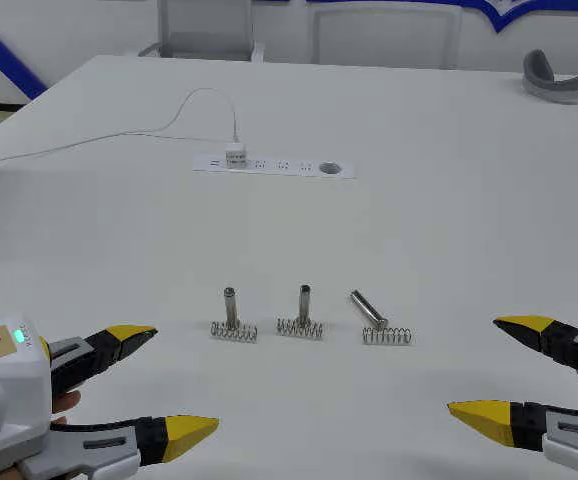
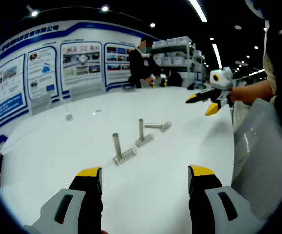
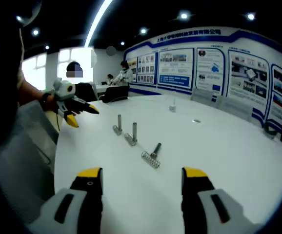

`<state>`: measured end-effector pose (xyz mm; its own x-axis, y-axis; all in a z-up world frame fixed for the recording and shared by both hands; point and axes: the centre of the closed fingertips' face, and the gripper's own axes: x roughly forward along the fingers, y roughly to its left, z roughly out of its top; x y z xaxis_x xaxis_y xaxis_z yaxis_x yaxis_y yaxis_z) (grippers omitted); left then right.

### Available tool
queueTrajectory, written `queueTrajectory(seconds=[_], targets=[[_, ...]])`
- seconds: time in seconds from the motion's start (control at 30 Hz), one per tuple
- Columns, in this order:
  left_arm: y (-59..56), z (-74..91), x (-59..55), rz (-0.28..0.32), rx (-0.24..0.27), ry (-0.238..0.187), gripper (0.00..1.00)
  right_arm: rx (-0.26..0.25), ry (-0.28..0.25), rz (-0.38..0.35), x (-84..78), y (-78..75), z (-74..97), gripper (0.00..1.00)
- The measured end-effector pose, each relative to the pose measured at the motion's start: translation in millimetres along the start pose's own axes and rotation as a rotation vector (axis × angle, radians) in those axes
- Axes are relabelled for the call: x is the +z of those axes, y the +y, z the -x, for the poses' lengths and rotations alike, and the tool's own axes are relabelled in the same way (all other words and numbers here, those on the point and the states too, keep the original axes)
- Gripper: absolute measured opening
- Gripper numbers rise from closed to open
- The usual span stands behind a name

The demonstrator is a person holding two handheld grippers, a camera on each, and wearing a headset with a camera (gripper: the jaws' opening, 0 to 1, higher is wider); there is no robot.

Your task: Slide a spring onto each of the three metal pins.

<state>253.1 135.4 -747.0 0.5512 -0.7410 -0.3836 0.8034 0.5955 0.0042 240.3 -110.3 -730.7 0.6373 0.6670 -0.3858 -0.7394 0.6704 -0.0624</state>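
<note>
Three metal pins sit in a row on the white table (image 1: 449, 200). The left pin (image 1: 230, 306) and middle pin (image 1: 305, 302) stand upright; the right pin (image 1: 367, 309) lies on its side. A spring lies flat in front of each: left spring (image 1: 234, 331), middle spring (image 1: 300, 328), right spring (image 1: 388, 336). My left gripper (image 1: 174, 385) is open at the lower left, empty, well short of the pins. My right gripper (image 1: 494, 368) is open at the lower right, also empty. The left gripper view shows the pins (image 2: 116, 145) ahead; the right gripper view shows the lying pin (image 3: 155, 150).
A white power strip (image 1: 272, 166) with a plugged-in cable (image 1: 119, 135) lies farther back on the table. A grey curved object (image 1: 561, 78) rests at the far right corner. Chairs (image 1: 205, 30) stand behind the table. People stand in the background.
</note>
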Motion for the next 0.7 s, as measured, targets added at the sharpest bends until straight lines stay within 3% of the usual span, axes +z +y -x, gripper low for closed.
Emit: queueTrajectory(seconds=[0.7], targets=[[-0.1, 0.3, 0.6, 0.006, 0.011, -0.003, 0.72, -0.008, 0.006, -0.008, 1.9, -4.3, -2.0, 0.65]])
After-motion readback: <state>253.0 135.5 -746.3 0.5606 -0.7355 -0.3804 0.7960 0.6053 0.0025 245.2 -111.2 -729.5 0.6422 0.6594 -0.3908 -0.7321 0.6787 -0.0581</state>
